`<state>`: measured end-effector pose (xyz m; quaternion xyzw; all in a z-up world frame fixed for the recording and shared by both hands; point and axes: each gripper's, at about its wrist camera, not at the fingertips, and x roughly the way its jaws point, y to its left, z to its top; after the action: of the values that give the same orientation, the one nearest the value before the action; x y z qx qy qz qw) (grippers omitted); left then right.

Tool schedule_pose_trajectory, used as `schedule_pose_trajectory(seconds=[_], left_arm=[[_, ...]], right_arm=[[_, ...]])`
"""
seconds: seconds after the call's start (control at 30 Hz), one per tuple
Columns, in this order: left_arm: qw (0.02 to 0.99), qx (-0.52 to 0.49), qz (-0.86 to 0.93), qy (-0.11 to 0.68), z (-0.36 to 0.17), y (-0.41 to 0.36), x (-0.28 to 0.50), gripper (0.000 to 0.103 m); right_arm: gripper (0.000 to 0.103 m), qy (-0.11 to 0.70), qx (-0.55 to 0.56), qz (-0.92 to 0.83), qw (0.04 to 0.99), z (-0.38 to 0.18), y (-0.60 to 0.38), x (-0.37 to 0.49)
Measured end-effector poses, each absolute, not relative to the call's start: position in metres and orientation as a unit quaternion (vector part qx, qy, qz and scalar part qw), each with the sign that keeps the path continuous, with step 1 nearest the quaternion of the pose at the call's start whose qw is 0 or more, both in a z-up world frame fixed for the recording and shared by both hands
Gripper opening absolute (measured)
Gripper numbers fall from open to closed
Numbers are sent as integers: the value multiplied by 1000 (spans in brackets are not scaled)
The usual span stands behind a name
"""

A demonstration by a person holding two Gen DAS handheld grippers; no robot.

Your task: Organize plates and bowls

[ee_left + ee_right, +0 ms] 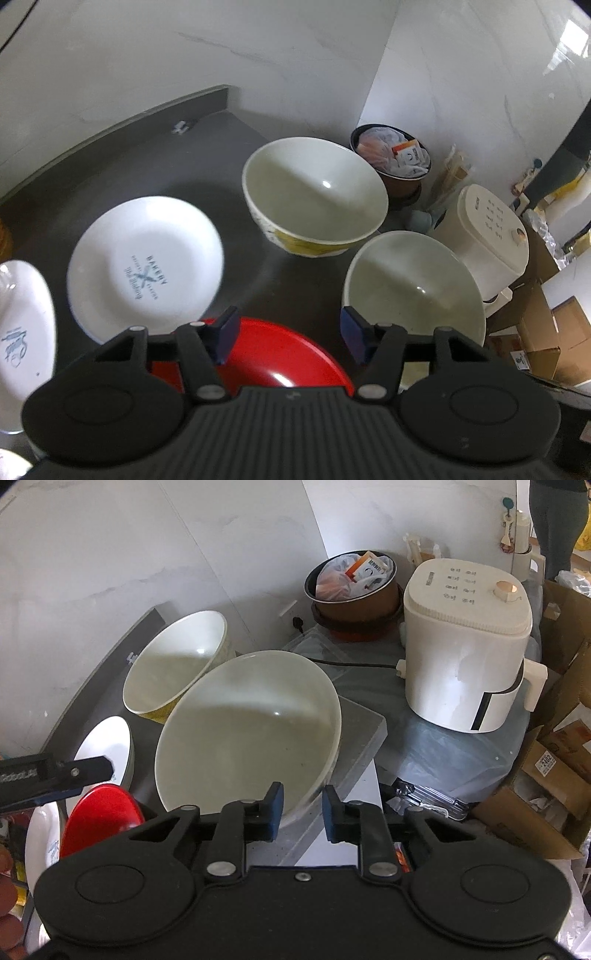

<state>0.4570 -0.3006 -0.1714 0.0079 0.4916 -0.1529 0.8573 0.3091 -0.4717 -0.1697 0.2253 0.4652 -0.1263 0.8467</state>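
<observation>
On the dark table my left gripper hangs open just above a red plate; its pads touch nothing. A white "BAKERY" plate lies to the left, and another white plate sits at the frame's edge. A yellow-patterned bowl stands behind, with a plain white bowl to the right. My right gripper straddles the near rim of that white bowl, jaws narrow but with a gap showing beside the right pad. The patterned bowl and red plate lie to the left.
A white air fryer stands right of the table on a plastic-covered surface. A brown pot stuffed with bags sits behind it. Cardboard boxes fill the floor at the right. The table's corner is just beyond the white bowl.
</observation>
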Motion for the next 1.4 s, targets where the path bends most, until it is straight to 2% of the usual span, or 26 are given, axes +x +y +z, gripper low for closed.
schedule_pose_trajectory(seconds=[0.2, 0.57, 0.7, 0.77, 0.83, 0.9, 1.0, 1.4], left_arm=[[854, 16, -142, 500, -183, -317, 470, 57], [840, 26, -128, 526, -208, -346, 489, 43], [835, 30, -127, 535, -218, -353, 495, 31], [833, 30, -128, 538, -221, -356, 497, 28], [827, 21, -127, 547, -224, -357, 499, 18], [822, 9, -134, 553, -225, -360, 498, 14], [827, 28, -125, 548, -220, -365, 495, 15], [836, -2, -127, 533, -202, -352, 485, 13]], right_arm=[[22, 471, 220, -116, 846, -171, -476, 314], [23, 488, 215, -105, 840, -177, -481, 324], [23, 490, 216, -103, 838, -181, -483, 327], [23, 492, 210, -101, 839, -181, -482, 328], [23, 493, 202, -94, 841, -180, -481, 328], [22, 496, 204, -91, 839, -179, -480, 330], [22, 491, 195, -92, 844, -175, -479, 331], [21, 457, 195, -94, 863, -153, -475, 317]])
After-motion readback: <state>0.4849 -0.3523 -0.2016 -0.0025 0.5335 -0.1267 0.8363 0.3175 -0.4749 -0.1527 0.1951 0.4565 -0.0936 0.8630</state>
